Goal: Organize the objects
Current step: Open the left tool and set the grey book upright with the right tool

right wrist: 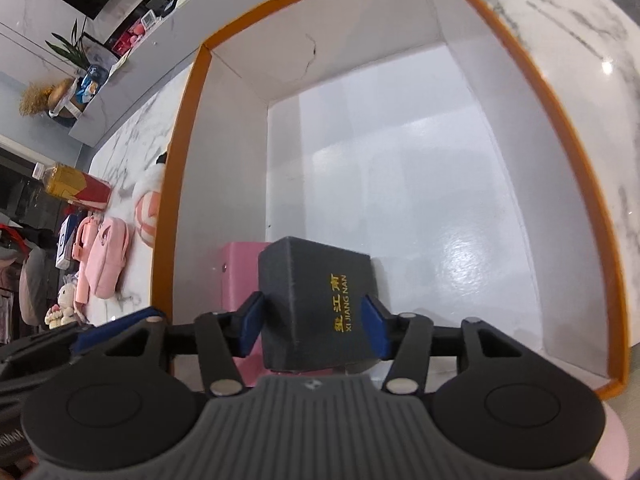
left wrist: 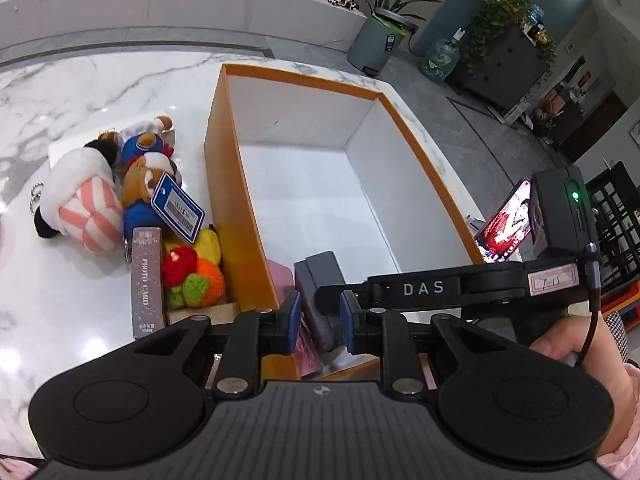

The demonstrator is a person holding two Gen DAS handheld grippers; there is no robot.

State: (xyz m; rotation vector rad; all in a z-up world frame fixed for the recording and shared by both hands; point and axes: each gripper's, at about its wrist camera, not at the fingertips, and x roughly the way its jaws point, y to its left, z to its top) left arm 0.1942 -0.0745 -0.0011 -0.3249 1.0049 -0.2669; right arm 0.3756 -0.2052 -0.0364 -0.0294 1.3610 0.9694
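Note:
A large orange box (left wrist: 224, 152) with a white inside stands on the marble table. In the right wrist view my right gripper (right wrist: 314, 326) is shut on a dark grey box with gold lettering (right wrist: 320, 296), held inside the orange box (right wrist: 180, 160) next to a pink box (right wrist: 240, 268). In the left wrist view my left gripper (left wrist: 319, 320) is open and empty above the near end of the orange box, with the dark grey box (left wrist: 320, 280) and the right gripper's arm (left wrist: 440, 286) just beyond it.
Left of the orange box lie plush toys (left wrist: 100, 196), knitted fruit (left wrist: 192, 272), a blue tag (left wrist: 178, 208) and a "PHOTO CARD" box (left wrist: 147, 280). A pink bag (right wrist: 108, 264) and a bottle (right wrist: 68, 180) lie further left. A phone (left wrist: 508, 224) stands at the right.

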